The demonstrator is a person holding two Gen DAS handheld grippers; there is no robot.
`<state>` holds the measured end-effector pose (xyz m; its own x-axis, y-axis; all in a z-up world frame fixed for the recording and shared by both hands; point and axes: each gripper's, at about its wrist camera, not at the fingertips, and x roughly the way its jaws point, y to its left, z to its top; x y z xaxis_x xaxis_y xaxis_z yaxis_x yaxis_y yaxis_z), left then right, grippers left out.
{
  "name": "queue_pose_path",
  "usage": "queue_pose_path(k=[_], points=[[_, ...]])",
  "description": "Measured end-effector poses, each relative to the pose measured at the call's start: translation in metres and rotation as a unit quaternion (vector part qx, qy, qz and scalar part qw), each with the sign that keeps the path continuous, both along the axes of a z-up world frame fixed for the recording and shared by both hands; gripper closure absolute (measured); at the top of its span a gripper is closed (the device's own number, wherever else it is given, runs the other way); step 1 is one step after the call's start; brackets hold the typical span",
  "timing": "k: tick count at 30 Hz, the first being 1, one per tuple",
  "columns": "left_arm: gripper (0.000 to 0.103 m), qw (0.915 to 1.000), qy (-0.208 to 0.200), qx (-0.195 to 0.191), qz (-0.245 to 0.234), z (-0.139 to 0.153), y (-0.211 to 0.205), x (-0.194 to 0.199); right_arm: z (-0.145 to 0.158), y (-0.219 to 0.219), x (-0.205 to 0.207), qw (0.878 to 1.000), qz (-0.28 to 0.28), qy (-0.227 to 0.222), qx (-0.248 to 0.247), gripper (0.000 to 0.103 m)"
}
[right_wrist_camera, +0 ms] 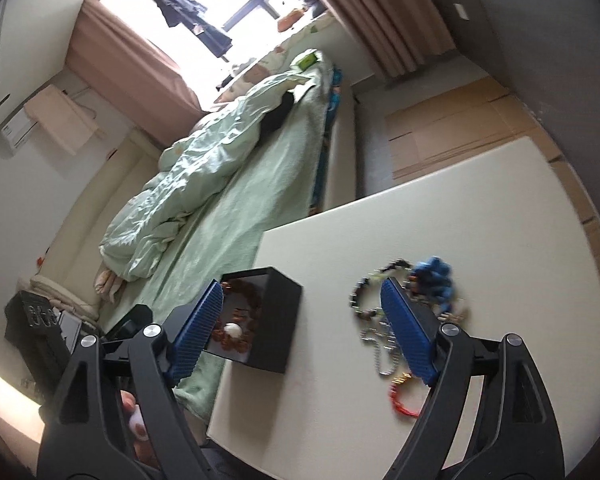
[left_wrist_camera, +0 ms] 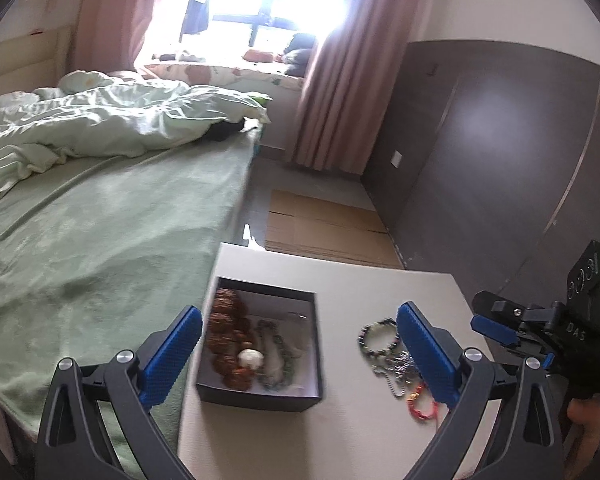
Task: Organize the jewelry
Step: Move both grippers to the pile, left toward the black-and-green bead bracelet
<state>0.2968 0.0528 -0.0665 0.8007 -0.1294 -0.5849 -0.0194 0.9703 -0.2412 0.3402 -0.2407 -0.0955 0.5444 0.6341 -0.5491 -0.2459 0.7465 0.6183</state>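
A black open box (left_wrist_camera: 260, 394) (right_wrist_camera: 274, 316) sits on the white table (left_wrist_camera: 340, 280) (right_wrist_camera: 480, 208). It holds a brown bead string (left_wrist_camera: 228, 336) with a white bead (left_wrist_camera: 250, 358) and a green bead string (left_wrist_camera: 278, 356). To its right lie a dark bead bracelet (left_wrist_camera: 374, 340) (right_wrist_camera: 360, 292), a silver chain (left_wrist_camera: 392, 376) (right_wrist_camera: 380, 356) and a red bracelet (left_wrist_camera: 422, 406) (right_wrist_camera: 400, 400). A blue piece (right_wrist_camera: 434, 276) lies beyond them. My left gripper (left_wrist_camera: 300, 352) is open above the box. My right gripper (right_wrist_camera: 300, 332) (left_wrist_camera: 496, 330) is open and empty above the table.
A bed with a green sheet (left_wrist_camera: 100, 248) (right_wrist_camera: 228, 232) and a crumpled duvet (left_wrist_camera: 112, 120) runs along the table's left edge. Flat cardboard (left_wrist_camera: 324, 224) (right_wrist_camera: 460, 128) lies on the floor beyond the table. A dark wall (left_wrist_camera: 500, 160) stands at the right.
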Motion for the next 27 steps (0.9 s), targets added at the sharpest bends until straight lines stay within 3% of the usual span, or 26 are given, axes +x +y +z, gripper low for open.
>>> queue_pose_path(k=[9, 10, 12, 18, 25, 27], points=[[0.009, 0.9974, 0.005, 0.010, -0.071, -0.002, -0.050, 0.014, -0.026, -0.041, -0.002, 0.997, -0.056, 0.053, -0.002, 0.022], [0.011, 0.9969, 0.006, 0.010, -0.078, -0.003, -0.054, 0.016, -0.030, -0.045, -0.001, 0.996, -0.064, 0.061, -0.002, 0.024], [0.017, 0.9951, 0.017, 0.012, -0.096, -0.007, -0.067, 0.022, -0.034, -0.051, 0.003, 0.995, -0.070, 0.069, -0.001, 0.041], [0.041, 0.9904, 0.055, 0.002, -0.127, -0.026, -0.093, 0.049, -0.051, -0.062, 0.013, 0.992, -0.078, 0.100, -0.002, 0.065], [0.065, 0.9834, 0.115, 0.008, -0.141, -0.056, -0.113, 0.089, -0.060, -0.064, 0.023, 0.990, -0.082, 0.112, -0.015, 0.074], [0.066, 0.9811, 0.134, 0.006, -0.140, -0.068, -0.117, 0.103, -0.063, -0.063, 0.027, 0.990, -0.081, 0.117, -0.019, 0.077]])
